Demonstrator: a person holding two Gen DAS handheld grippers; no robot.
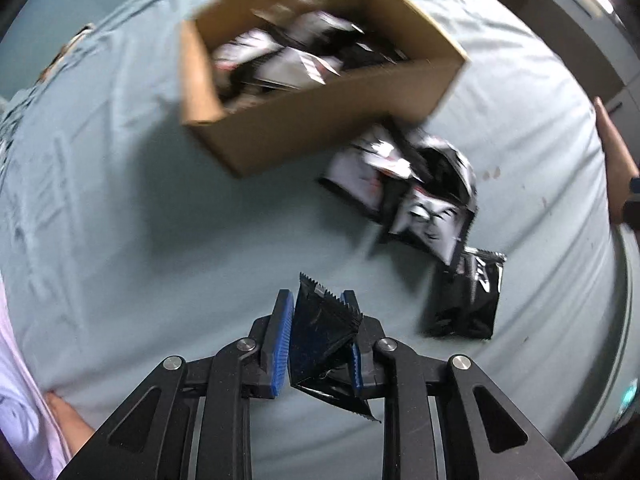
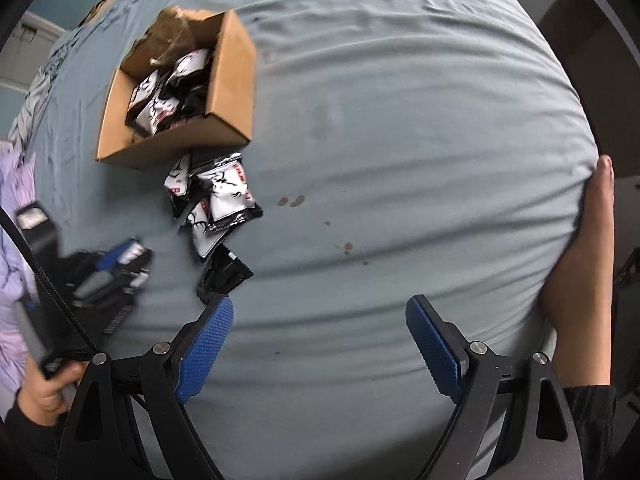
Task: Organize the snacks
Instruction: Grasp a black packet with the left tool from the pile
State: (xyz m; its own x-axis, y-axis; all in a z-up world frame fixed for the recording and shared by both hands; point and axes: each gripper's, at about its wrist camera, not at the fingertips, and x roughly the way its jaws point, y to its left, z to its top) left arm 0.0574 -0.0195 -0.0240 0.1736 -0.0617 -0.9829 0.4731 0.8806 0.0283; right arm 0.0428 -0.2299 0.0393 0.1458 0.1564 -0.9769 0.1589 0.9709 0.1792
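Observation:
My left gripper (image 1: 317,296) is shut on a black snack packet (image 1: 320,332), which is crumpled between the blue pads above the blue-grey sheet (image 1: 140,220). Beyond it stands an open cardboard box (image 1: 320,132) with several black-and-white packets (image 1: 280,60) inside. A loose pile of packets (image 1: 420,188) lies to the box's right, and one black packet (image 1: 464,300) lies nearer. In the right wrist view my right gripper (image 2: 320,308) is open and holds nothing. A black packet (image 2: 224,272) lies just beyond its left finger, below the pile (image 2: 224,196) and the box (image 2: 232,80). The left gripper (image 2: 132,256) shows blurred at the left.
A person's bare forearm (image 2: 580,280) rests against the sheet's right edge, also seen as an arm (image 1: 616,168) in the left wrist view. Lilac patterned cloth (image 2: 12,240) lies at the far left. Small dark stains (image 2: 292,201) mark the sheet (image 2: 400,120), which spreads wide to the right.

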